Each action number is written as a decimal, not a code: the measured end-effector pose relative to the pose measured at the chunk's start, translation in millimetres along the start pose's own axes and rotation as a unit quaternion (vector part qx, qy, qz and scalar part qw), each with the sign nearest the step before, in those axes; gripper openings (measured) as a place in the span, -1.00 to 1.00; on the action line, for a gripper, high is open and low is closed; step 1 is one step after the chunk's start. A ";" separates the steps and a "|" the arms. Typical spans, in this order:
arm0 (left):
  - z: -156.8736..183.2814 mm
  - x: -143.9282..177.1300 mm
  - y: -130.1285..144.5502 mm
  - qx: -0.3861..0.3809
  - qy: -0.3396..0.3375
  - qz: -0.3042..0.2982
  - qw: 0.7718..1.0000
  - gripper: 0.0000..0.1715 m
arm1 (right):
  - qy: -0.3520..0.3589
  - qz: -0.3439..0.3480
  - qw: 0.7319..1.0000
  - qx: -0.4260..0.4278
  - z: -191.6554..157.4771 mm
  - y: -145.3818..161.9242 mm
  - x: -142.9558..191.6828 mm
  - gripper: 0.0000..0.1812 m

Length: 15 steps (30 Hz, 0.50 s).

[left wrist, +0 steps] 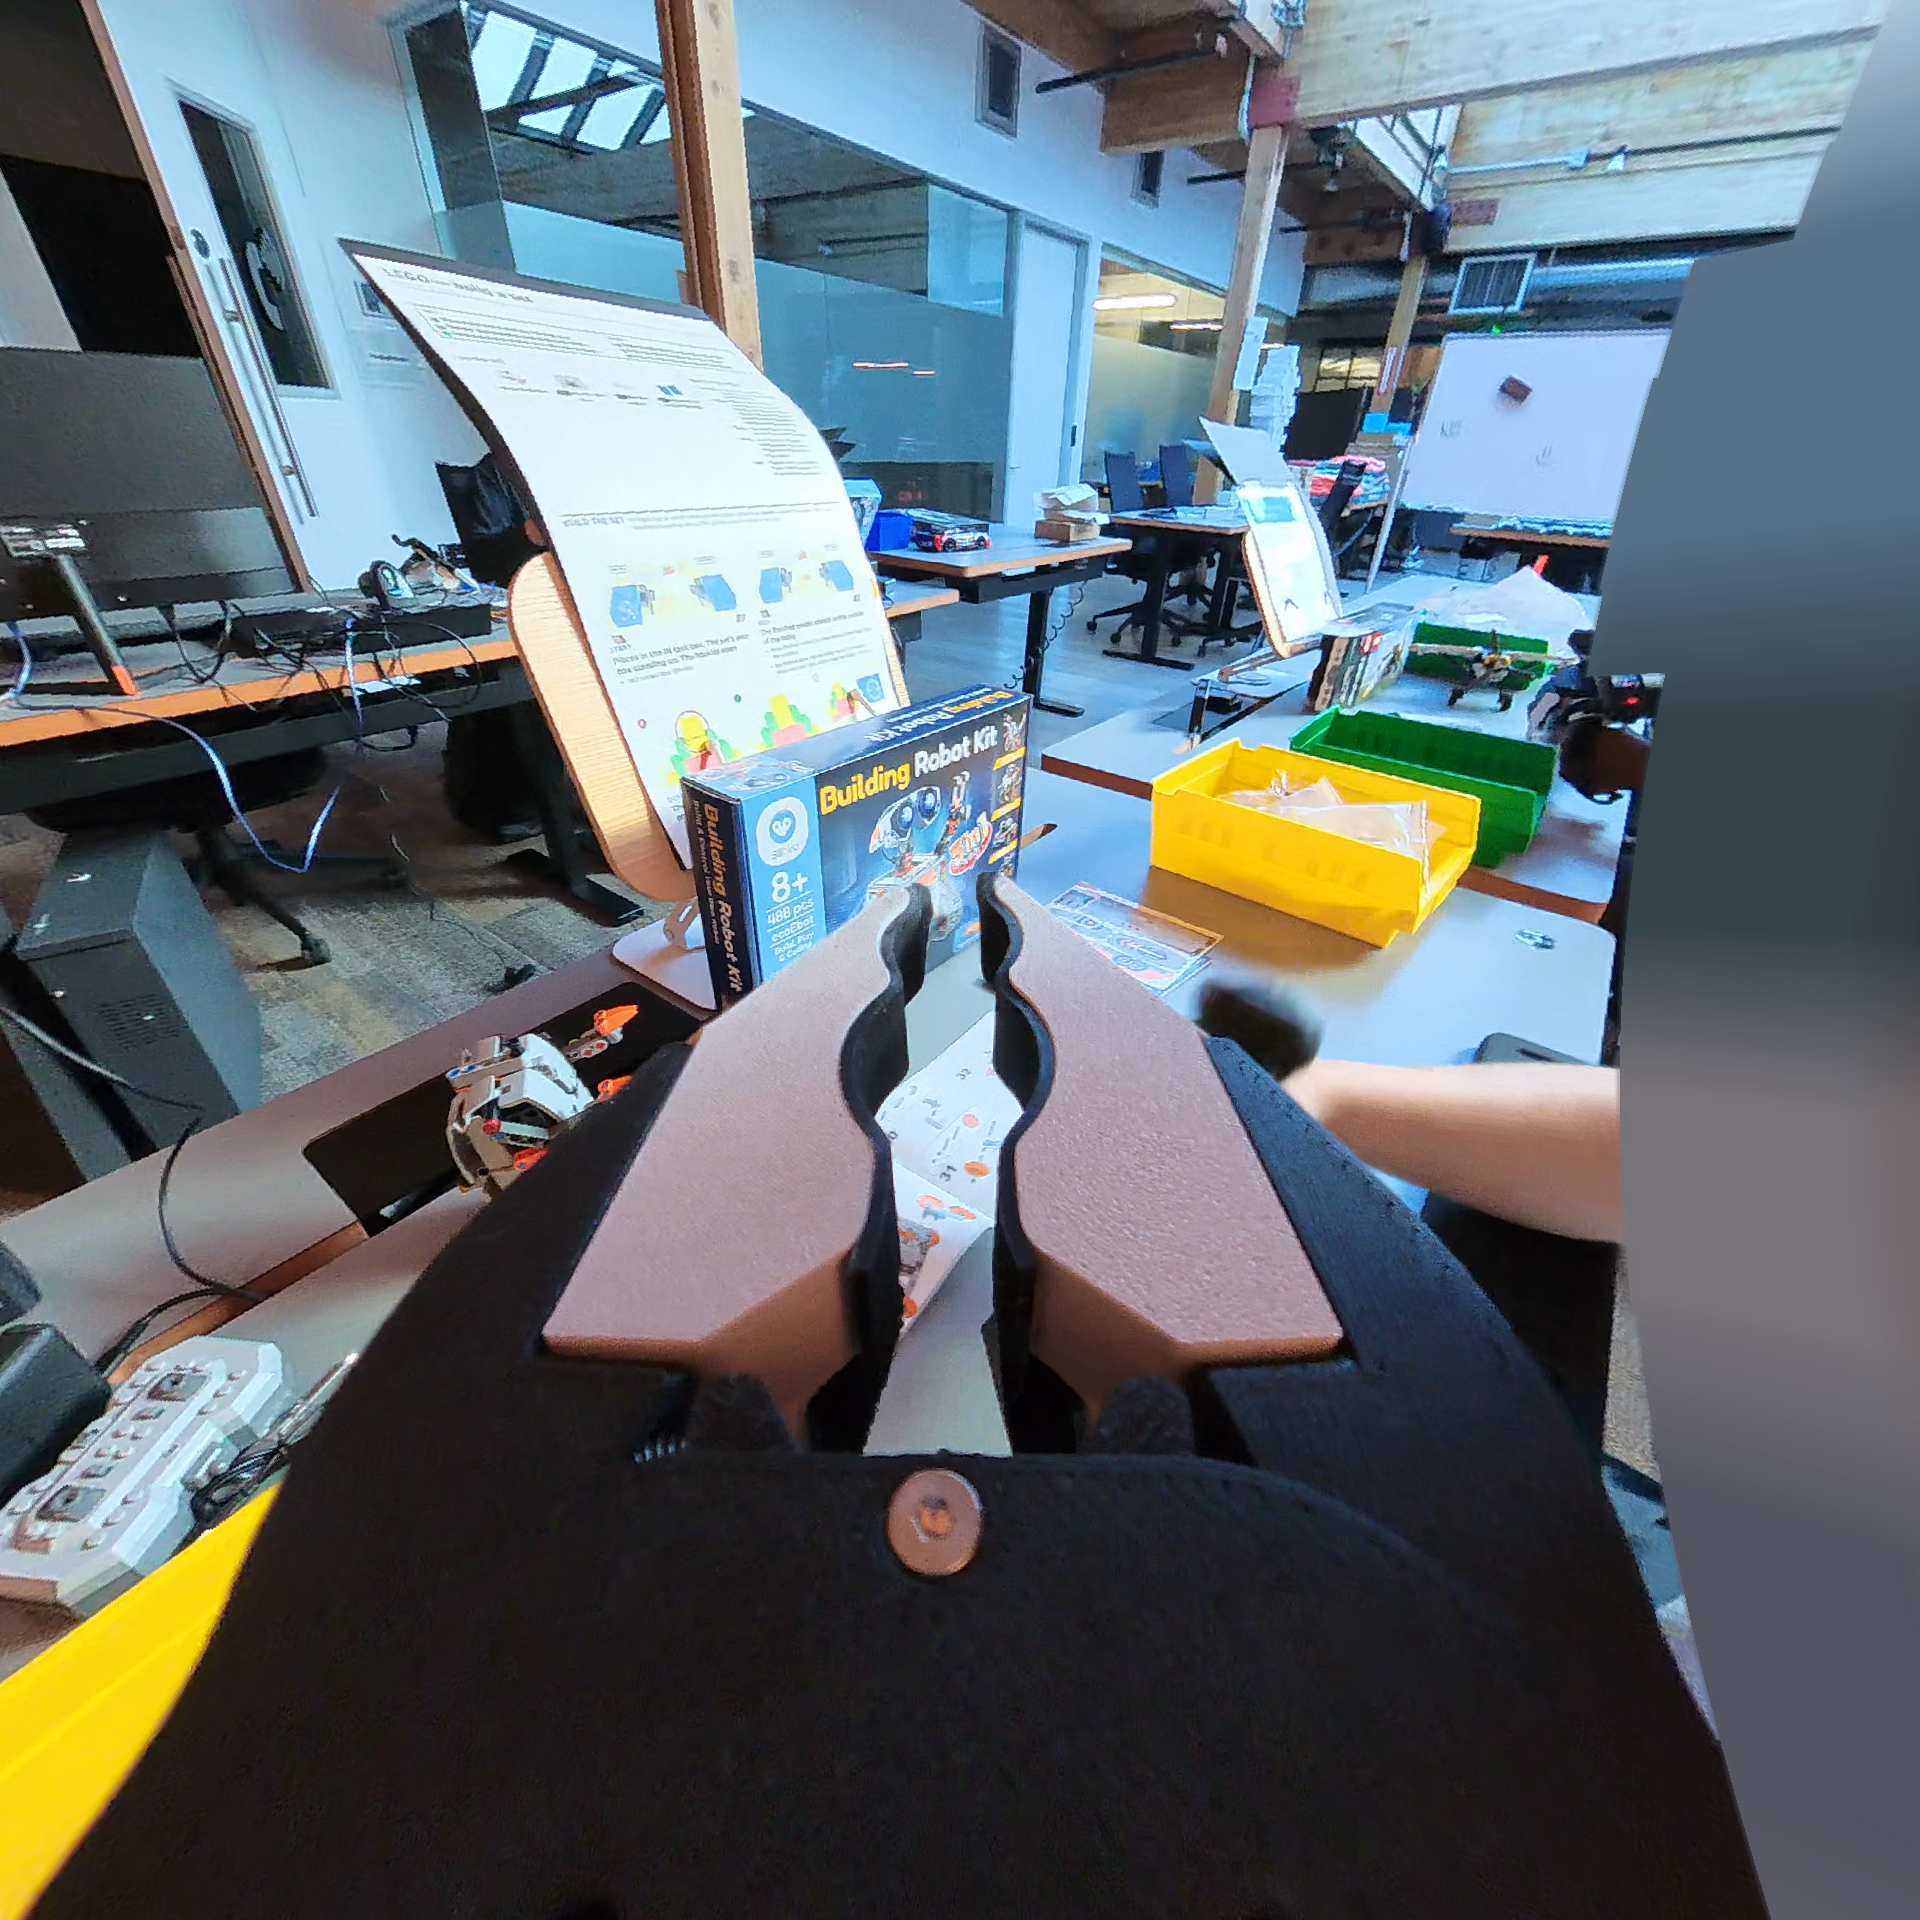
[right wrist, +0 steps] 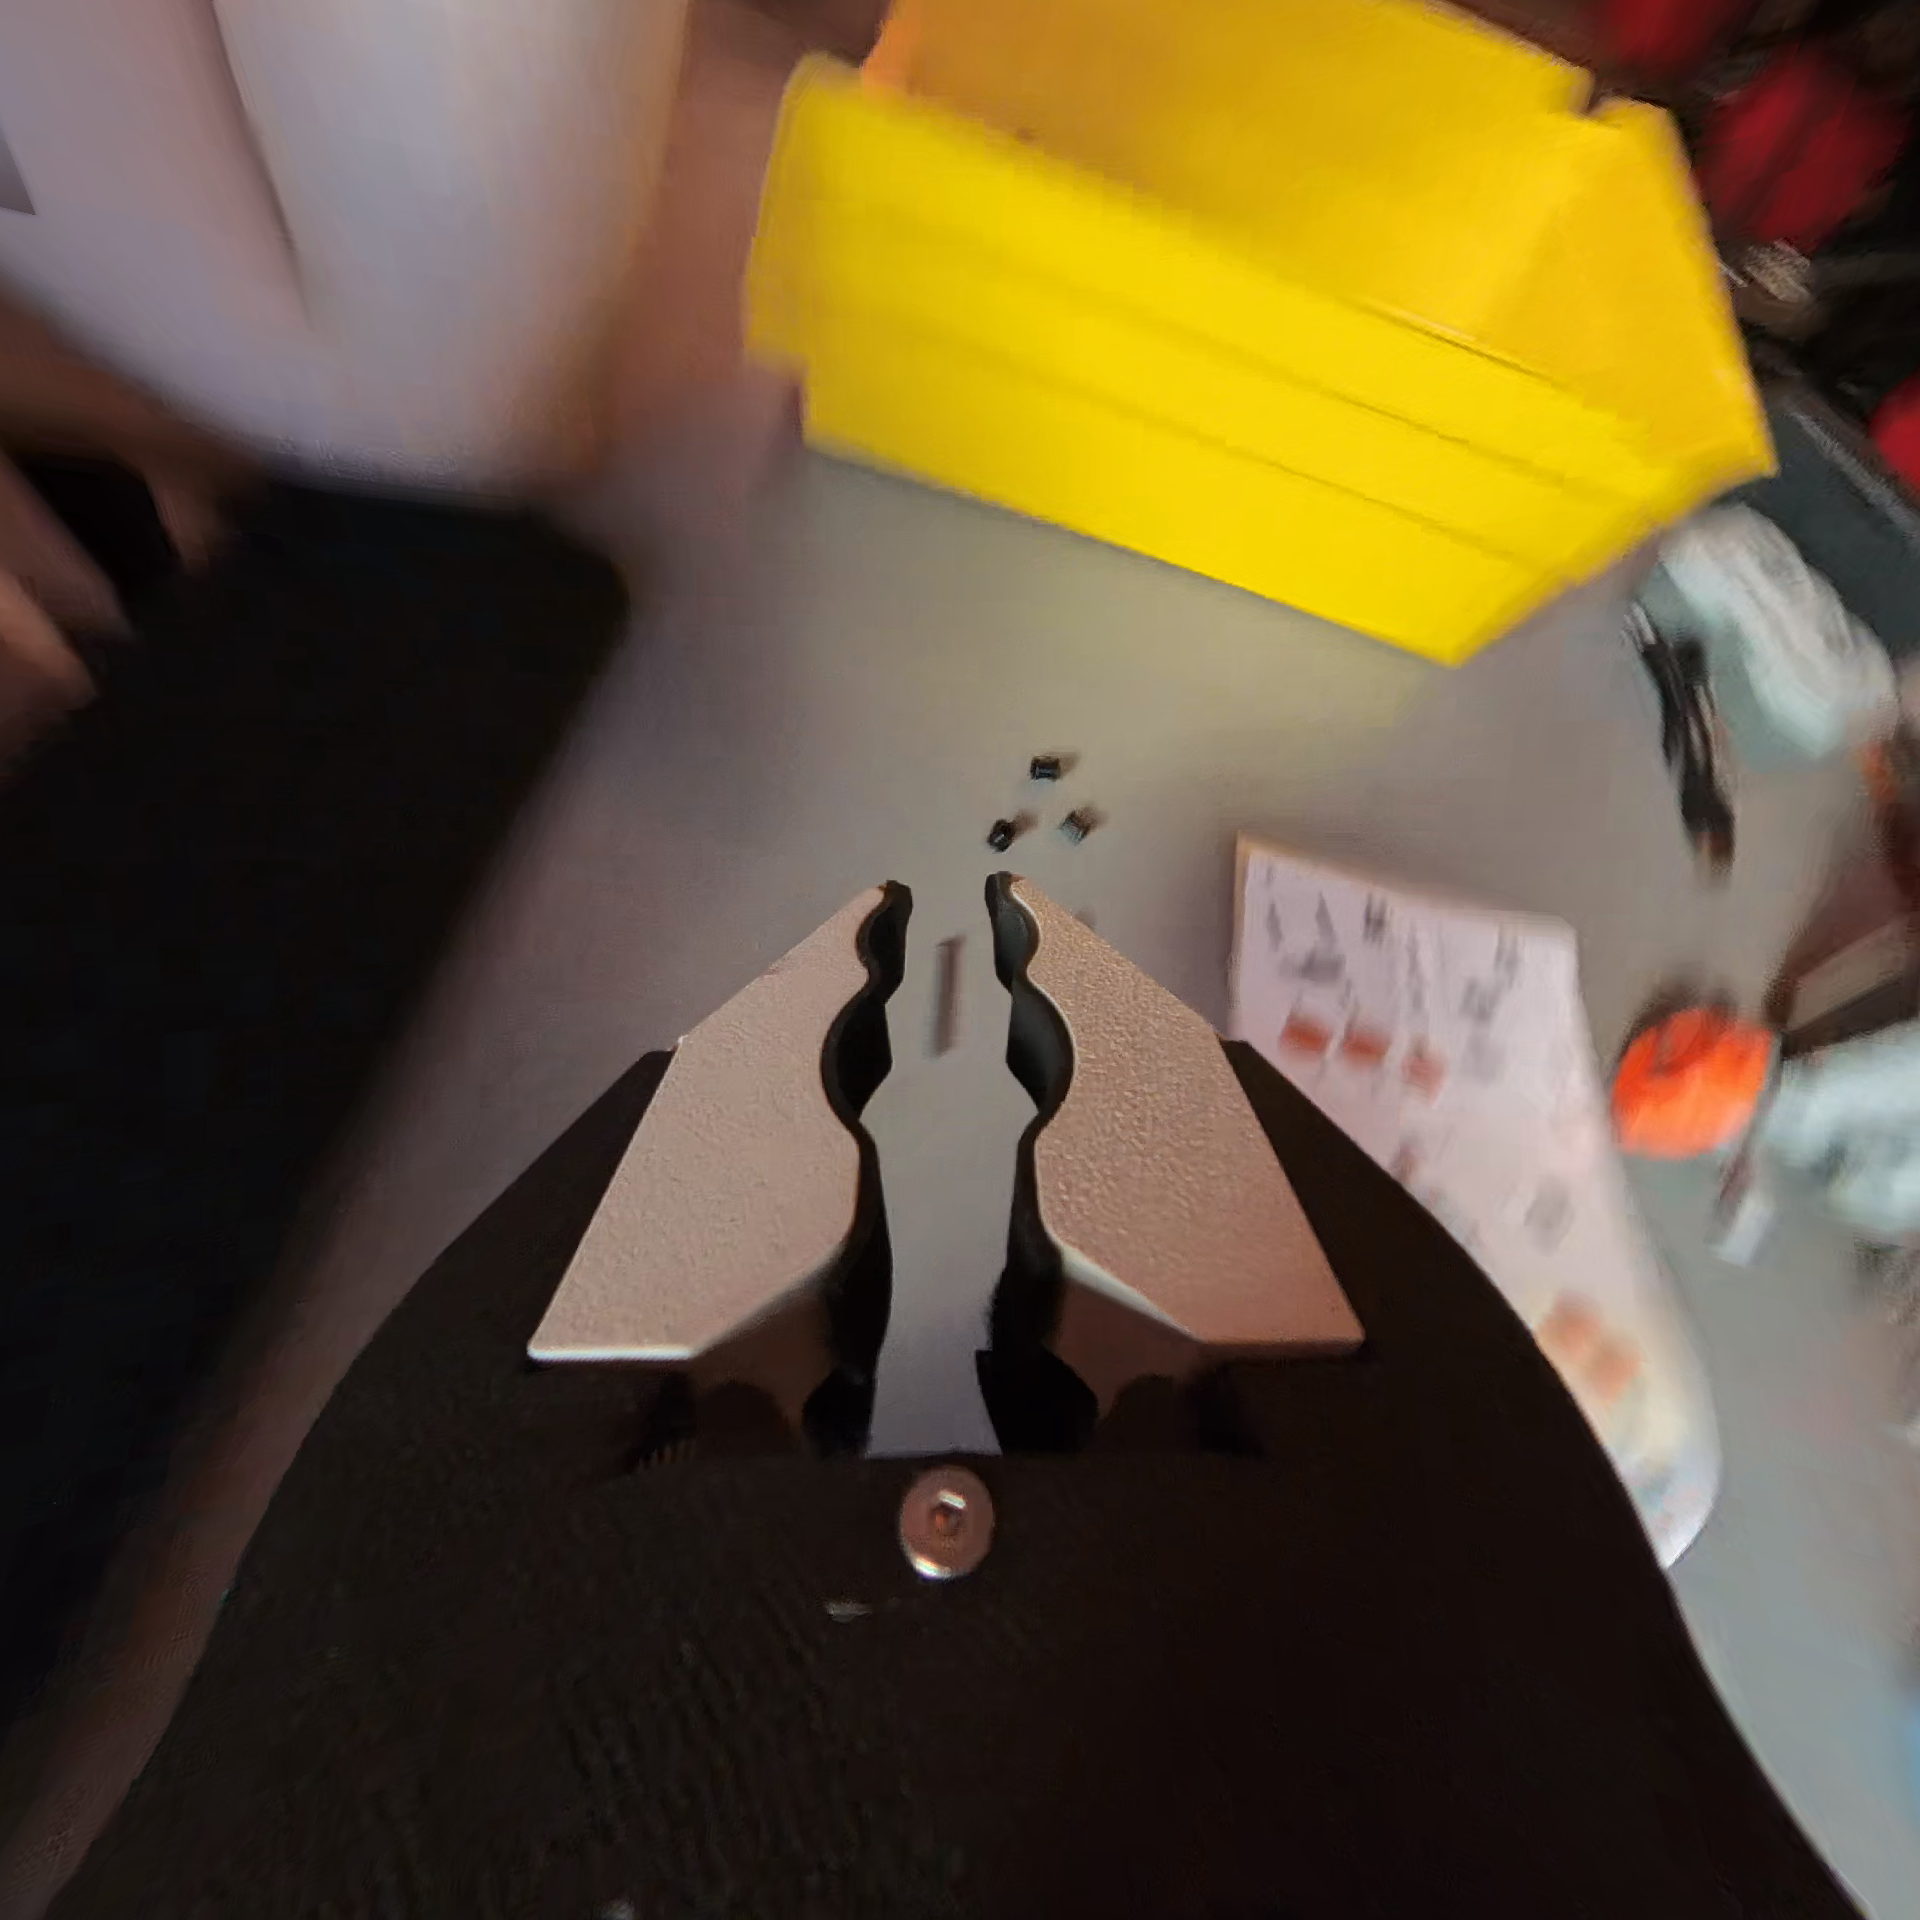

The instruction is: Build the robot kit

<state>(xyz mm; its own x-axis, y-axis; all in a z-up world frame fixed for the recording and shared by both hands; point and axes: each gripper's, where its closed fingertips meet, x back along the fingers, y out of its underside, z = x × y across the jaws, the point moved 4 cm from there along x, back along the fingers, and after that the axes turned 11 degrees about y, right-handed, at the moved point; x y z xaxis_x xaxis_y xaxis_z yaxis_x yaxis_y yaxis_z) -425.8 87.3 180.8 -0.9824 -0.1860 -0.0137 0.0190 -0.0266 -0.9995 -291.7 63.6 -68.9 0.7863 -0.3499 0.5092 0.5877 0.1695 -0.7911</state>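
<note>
Left hand-held gripper [left wrist: 951, 894]: jaws narrow, a slim gap between the 2 fingers, nothing in it. It hangs over the grey counter [left wrist: 1403, 997], tips pointed at 1 blue kit box [left wrist: 862, 831] standing upright near the counter's far edge. Below the gap lies 1 instruction sheet [left wrist: 945, 1132], flat on the counter. Behind the box, 1 curved wooden stand w/ a printed page [left wrist: 644, 520]. Left of the fingers, near the counter's left edge: 1 small white-and-orange brick robot [left wrist: 520, 1101] on a black mat; closer in, 1 grey brick block w/ a cable. Right of the box: 1 clear sticker sheet [left wrist: 1132, 935], then 1 yellow bin [left wrist: 1309, 842] w/ clear bags in it and 1 green bin [left wrist: 1444, 758] just behind, both toward the far right corner. A person's forearm [left wrist: 1455, 1132] crosses from the right.

Right hand-held gripper [right wrist: 948, 894]: also narrow, holding nothing; view heavily blurred. Between its fingers, on the counter [right wrist: 831, 707], 1 thin dark pin [right wrist: 943, 997]. Just past the tips, approx 3 tiny black pieces [right wrist: 1039, 805], close together. Beyond them 1 yellow bin [right wrist: 1226, 343]; contents can't be told. Right: 1 instruction sheet [right wrist: 1455, 1101], plus blurred white and orange brick parts [right wrist: 1694, 1081]. Left: 1 black mat [right wrist: 260, 831].

Only the left view shows the box, stand, green bin and the room behind. Only the right view shows the pin and the black pieces.
</note>
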 end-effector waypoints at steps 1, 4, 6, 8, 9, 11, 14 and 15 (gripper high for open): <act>1.5 2.5 -0.3 0.000 0.003 -0.001 1.000 -0.93 | -0.013 -0.005 0.999 0.046 3.9 -0.3 -15.1 -0.83; 6.2 1.8 1.6 -0.008 0.007 -0.009 1.000 -0.92 | -0.066 -0.009 0.995 0.074 18.4 -0.8 -54.0 -0.78; 6.3 0.0 3.3 -0.008 0.012 -0.011 1.000 -0.93 | -0.109 -0.021 0.992 0.067 23.3 2.1 -70.5 -0.75; 4.8 -1.5 3.7 -0.008 0.016 -0.008 1.000 -0.93 | -0.126 -0.041 0.988 0.080 28.0 9.7 -81.4 -0.74; 4.8 -0.1 3.2 -0.010 0.018 -0.004 1.000 -0.93 | -0.135 -0.046 0.986 0.081 28.8 12.3 -84.9 -0.74; 5.3 5.0 0.5 -0.010 0.023 0.005 1.000 -0.93 | -0.148 -0.051 0.985 0.076 30.8 15.0 -89.9 -0.74; 4.0 10.9 -0.7 -0.005 0.025 0.013 1.000 -0.93 | -0.163 -0.047 0.983 0.072 30.3 15.0 -94.7 -0.78; 2.9 11.8 -0.3 -0.003 0.025 0.014 1.000 -0.93 | -0.170 -0.052 0.981 0.072 29.1 16.4 -96.4 -0.78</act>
<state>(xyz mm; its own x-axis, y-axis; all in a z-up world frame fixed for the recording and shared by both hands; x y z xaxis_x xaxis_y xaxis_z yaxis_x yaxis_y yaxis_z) -436.9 82.3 181.1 -0.9896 -0.1374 -0.0432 0.0459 -0.0165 -0.9988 -352.4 126.9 -121.1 0.7240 -0.0484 0.6881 0.6700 0.2864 -0.6849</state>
